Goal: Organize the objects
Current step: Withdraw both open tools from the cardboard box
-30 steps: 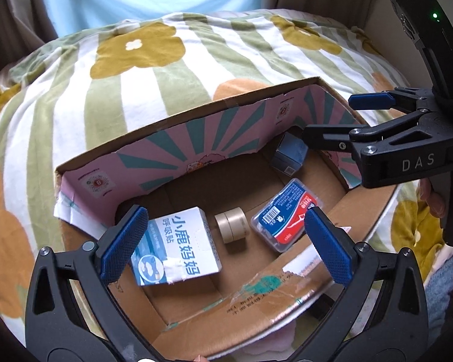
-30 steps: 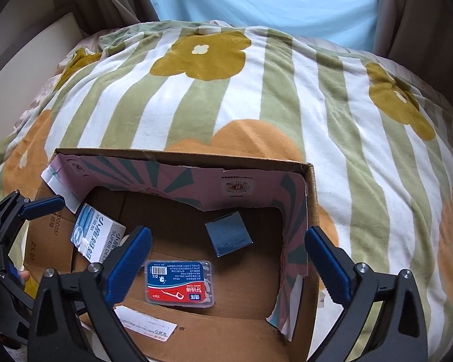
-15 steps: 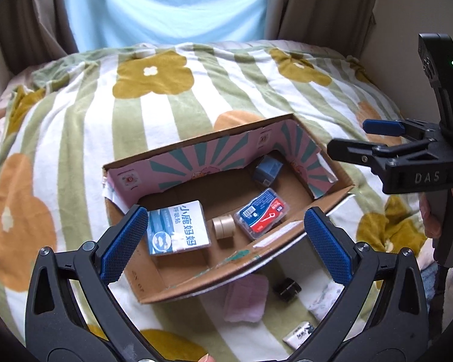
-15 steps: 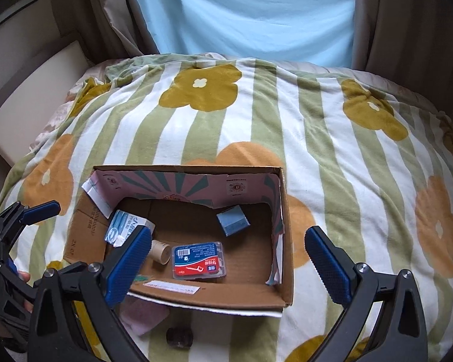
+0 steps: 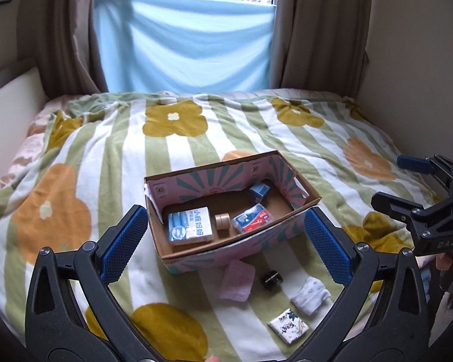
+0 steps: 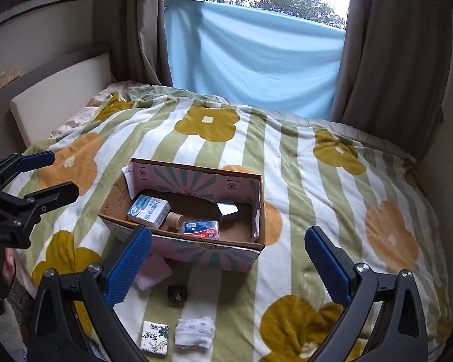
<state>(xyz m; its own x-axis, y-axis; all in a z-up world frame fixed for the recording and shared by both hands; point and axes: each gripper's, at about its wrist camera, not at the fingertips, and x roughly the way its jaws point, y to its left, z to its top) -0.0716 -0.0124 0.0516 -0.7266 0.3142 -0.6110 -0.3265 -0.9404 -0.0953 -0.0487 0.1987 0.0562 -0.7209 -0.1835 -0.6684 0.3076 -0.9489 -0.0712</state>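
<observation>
Four items already lie inside the cardboard box (image 5: 287,232): a white-and-blue carton (image 5: 189,225) at its left end, a roll of tape (image 5: 222,221) beside that, a clear floss-pick case (image 5: 253,218) with a blue-and-red label, and a small blue box (image 5: 259,191) near the far wall. Four more wait on the flowered blanket (image 5: 111,157) in front of the box: a folded pink cloth (image 5: 237,280) closest to its near wall, a small black cube-shaped object (image 5: 272,280) just right of the cloth, a folded white patterned cloth (image 5: 310,295) further right, and a printed tissue pack (image 5: 288,325) farthest from the box.

Both tools hover above the blanket, short of the box. The left gripper (image 5: 226,247) stands wide apart and holds nothing; the right gripper (image 6: 228,267) is likewise spread wide and carries nothing.

The work looks about half done, between picks. Next comes choosing one loose item, probably the pink cloth or black cube, lowering a gripper so its pads straddle it, closing, then lifting over the near wall. Soft cloth on a yielding blanket may need a deeper pinch.
</observation>
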